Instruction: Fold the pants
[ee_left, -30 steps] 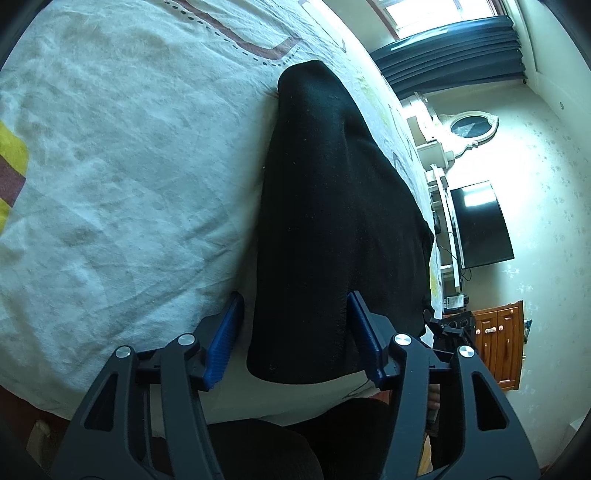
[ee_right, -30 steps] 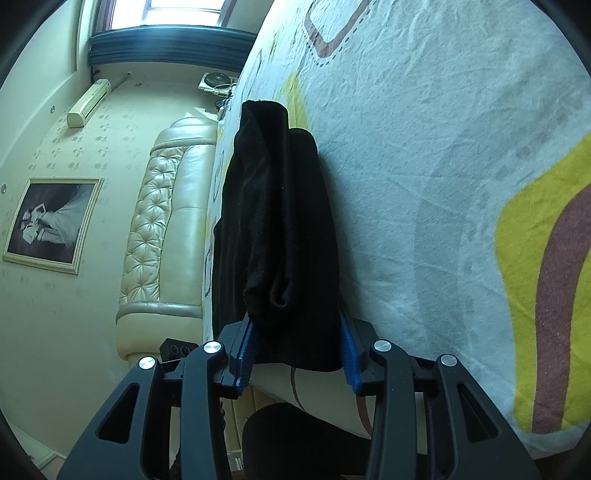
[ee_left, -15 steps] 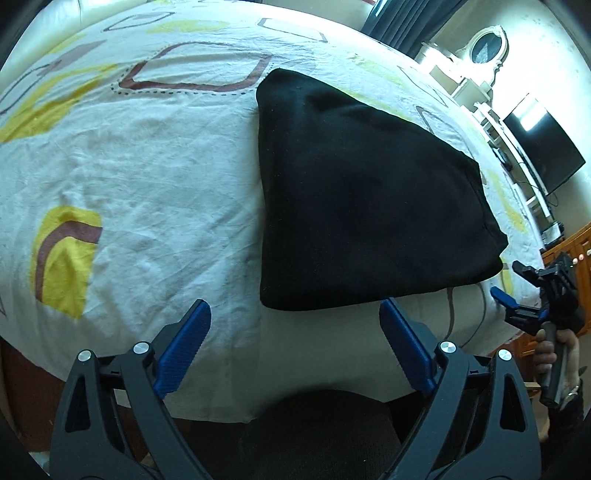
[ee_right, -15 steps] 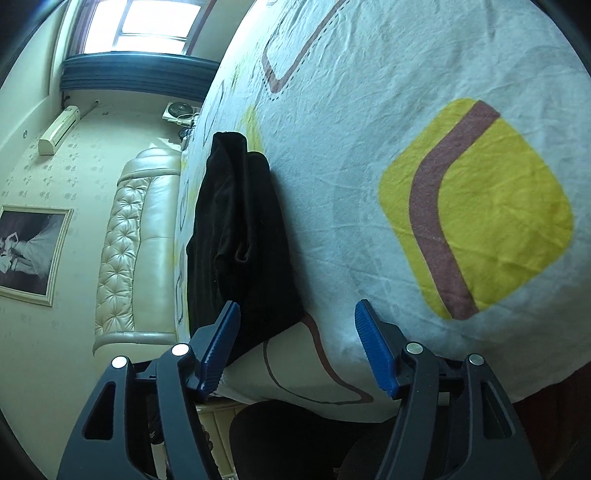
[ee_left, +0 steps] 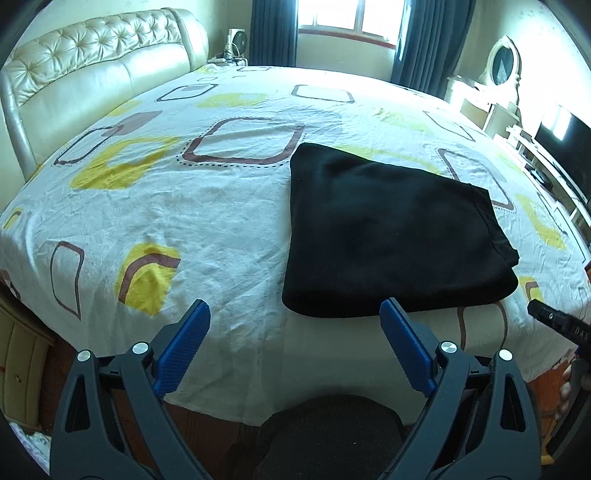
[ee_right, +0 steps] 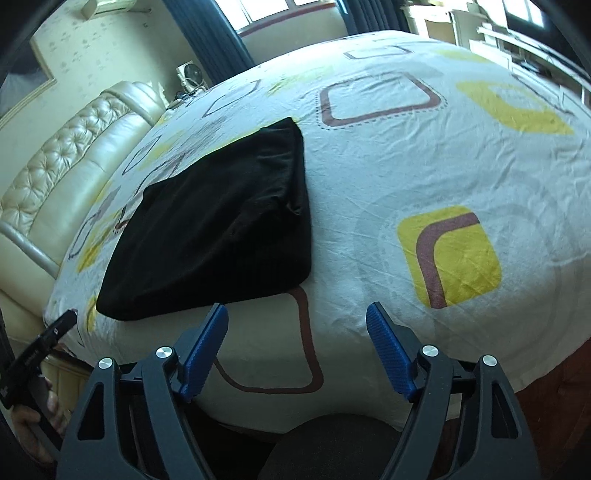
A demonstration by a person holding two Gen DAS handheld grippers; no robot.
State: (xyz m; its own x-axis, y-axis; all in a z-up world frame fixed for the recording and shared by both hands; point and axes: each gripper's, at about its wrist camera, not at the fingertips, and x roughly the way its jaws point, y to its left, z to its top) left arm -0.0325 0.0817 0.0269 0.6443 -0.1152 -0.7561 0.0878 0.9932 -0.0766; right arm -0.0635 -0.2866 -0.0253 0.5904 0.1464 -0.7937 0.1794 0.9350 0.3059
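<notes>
Black pants (ee_left: 391,232) lie folded into a compact, squarish bundle near the front edge of the bed (ee_left: 221,206), flat on the patterned sheet and touched by nothing. Both tools hang above that edge, clear of the cloth. The left tool (ee_left: 295,332) stands spread wide with only sheet showing between its blue pads; the right tool (ee_right: 297,332) is opening, its jaws likewise empty, with the bundle off to its left. Judging by the tidy stack and the layered hem visible along one side, the folding looks finished or nearly so; at most a last smoothing or squaring of the corners seems left.

White bedding printed with yellow blocks and brown rounded squares covers the bed, lightly creased all over. A cream tufted headboard (ee_left: 92,74) runs along the far left side. Dark curtains (ee_left: 273,33) frame a bright window at the back of the room. To the right stand a white dresser with an oval mirror (ee_left: 504,62) and a dark screen (ee_left: 565,147). A small fan sits near the headboard's corner.
</notes>
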